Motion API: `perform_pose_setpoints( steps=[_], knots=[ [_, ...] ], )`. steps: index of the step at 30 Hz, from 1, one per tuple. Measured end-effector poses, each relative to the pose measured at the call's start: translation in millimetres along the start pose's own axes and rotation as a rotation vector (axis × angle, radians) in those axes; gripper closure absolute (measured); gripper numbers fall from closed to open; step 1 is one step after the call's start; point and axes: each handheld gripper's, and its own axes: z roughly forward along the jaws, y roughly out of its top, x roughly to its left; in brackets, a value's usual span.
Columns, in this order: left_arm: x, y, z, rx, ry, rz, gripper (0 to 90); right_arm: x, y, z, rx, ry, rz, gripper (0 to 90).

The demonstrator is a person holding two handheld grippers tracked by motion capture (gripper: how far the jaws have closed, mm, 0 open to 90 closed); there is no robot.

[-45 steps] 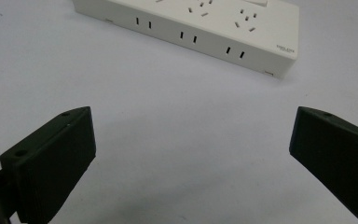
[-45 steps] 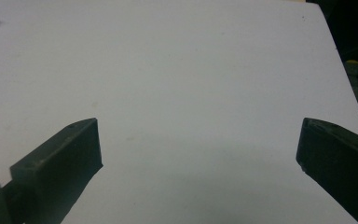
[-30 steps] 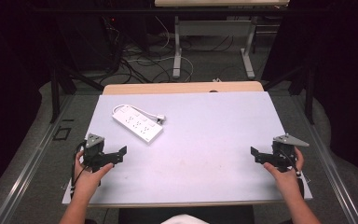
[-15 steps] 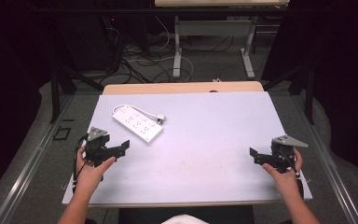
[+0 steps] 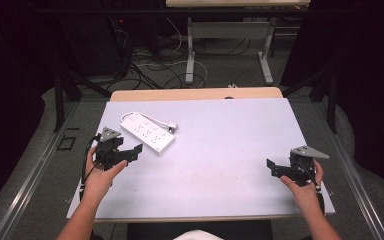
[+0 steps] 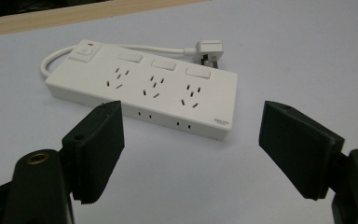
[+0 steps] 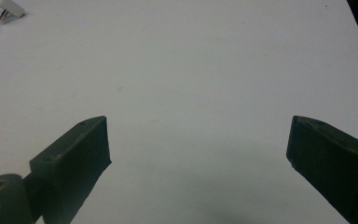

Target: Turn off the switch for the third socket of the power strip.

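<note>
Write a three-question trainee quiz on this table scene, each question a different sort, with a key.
1. True or false: the left hand-held gripper is shut on the power strip.
2. Which is nearer the power strip? A) left hand-held gripper B) right hand-held gripper
3. Fill in: the power strip's plug lies on the ____.

Key: 1 false, its jaws stand open, short of the strip; 2 A; 3 table.

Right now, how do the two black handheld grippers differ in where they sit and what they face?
The left gripper sits beside the white plastic power strip, jaws facing it; the right gripper sits near the table's right edge, facing bare grey tabletop. Both are open and hold nothing.
</note>
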Motion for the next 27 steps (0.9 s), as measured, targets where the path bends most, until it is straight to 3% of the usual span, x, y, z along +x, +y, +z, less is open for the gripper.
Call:
perform_pose_setpoints(
  steps=[23, 27],
  knots=[
    [-4.7, 36.3, 14.2, 0.041, -0.004, 0.062, 26.7, -2.8, -2.4, 1.6, 0.011, -0.015, 0.024, 6.0],
    [-6.7, 43.3, 16.9, 0.040, -0.011, 0.055, 26.7, -2.7, -2.3, 1.0, 0.012, -0.006, 0.024, 6.0]
  ],
)
